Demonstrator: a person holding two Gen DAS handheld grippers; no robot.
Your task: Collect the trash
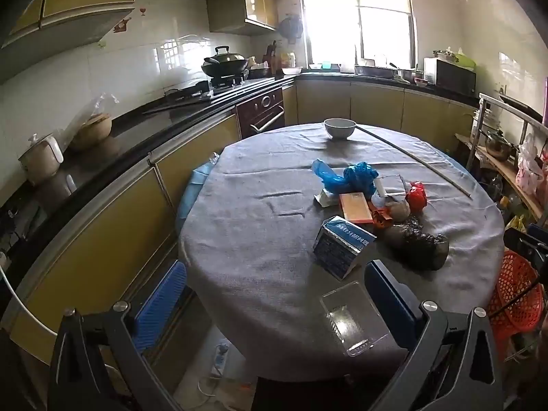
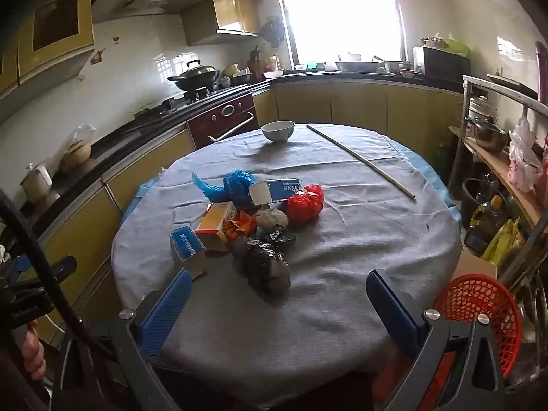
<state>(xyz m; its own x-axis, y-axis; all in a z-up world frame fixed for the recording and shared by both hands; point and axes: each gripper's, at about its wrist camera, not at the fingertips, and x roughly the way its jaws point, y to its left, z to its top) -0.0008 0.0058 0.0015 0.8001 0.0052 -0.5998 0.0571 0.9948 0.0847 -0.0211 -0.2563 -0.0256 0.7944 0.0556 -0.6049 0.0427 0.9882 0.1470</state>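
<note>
Left gripper (image 1: 274, 294), right gripper (image 2: 279, 303): jaws wide apart, empty. Red basket (image 2: 479, 304) partly cut off behind right finger.

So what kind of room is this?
A home kitchen, most likely: a lidded wok sits on a gas stove, a microwave stands on the counter, and yellow cabinets run along the tiled walls.

Round table under matt, coarse-woven grey cloth (image 2: 342, 239). Glossy white ceramic bowl (image 2: 277, 131). Crinkled shiny black plastic bag (image 2: 267, 267); glossy red plastic bag (image 2: 306, 204); thin blue plastic bag (image 1: 356, 178). Clear smooth plastic tray (image 1: 354, 318). Printed blue-white cardboard box (image 1: 340, 245). Red plastic mesh basket (image 2: 479, 308).
</note>
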